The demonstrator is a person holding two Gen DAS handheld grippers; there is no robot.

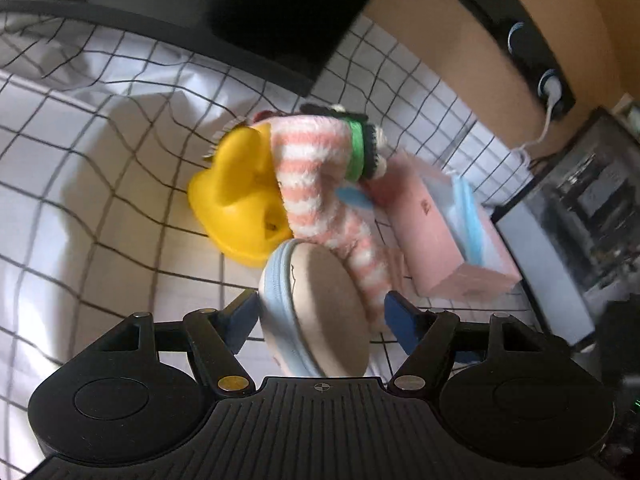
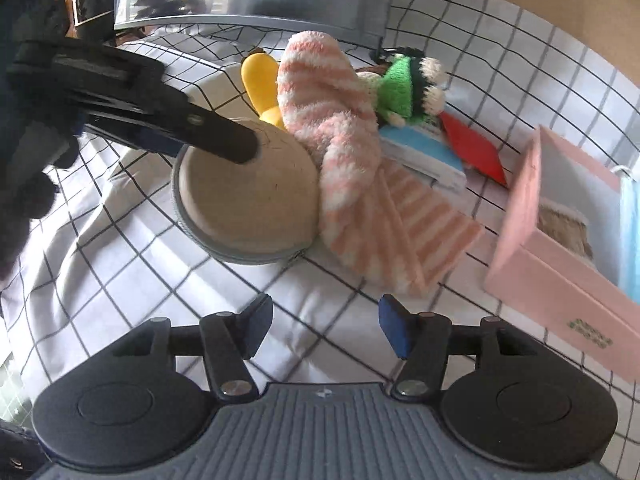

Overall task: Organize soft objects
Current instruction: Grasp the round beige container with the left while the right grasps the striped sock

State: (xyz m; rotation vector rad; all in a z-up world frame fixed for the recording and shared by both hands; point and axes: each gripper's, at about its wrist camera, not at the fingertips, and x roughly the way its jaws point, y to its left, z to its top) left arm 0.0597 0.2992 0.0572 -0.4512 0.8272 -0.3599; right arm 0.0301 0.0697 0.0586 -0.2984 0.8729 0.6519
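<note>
A round beige zip pouch (image 1: 324, 312) (image 2: 248, 196) lies on the checked cloth (image 2: 120, 264). My left gripper (image 1: 320, 316) is open, one jaw on each side of the pouch; in the right wrist view its finger (image 2: 216, 136) rests on the pouch's top. A pink-and-white striped fuzzy sock (image 1: 316, 184) (image 2: 332, 128) lies against the pouch, next to a yellow soft toy (image 1: 240, 200) (image 2: 262, 80) and a green-and-dark knitted item (image 1: 360, 148) (image 2: 404, 88). My right gripper (image 2: 324, 328) is open and empty above bare cloth, short of the pile.
An open pink box (image 2: 568, 248) (image 1: 448, 232) with a blue face mask (image 2: 630, 216) stands to the right. A blue-and-white booklet (image 2: 424, 156) and a red flat piece (image 2: 476, 148) lie under the pile. A dark box (image 1: 288, 12) and a tan wall (image 1: 452, 40) stand behind.
</note>
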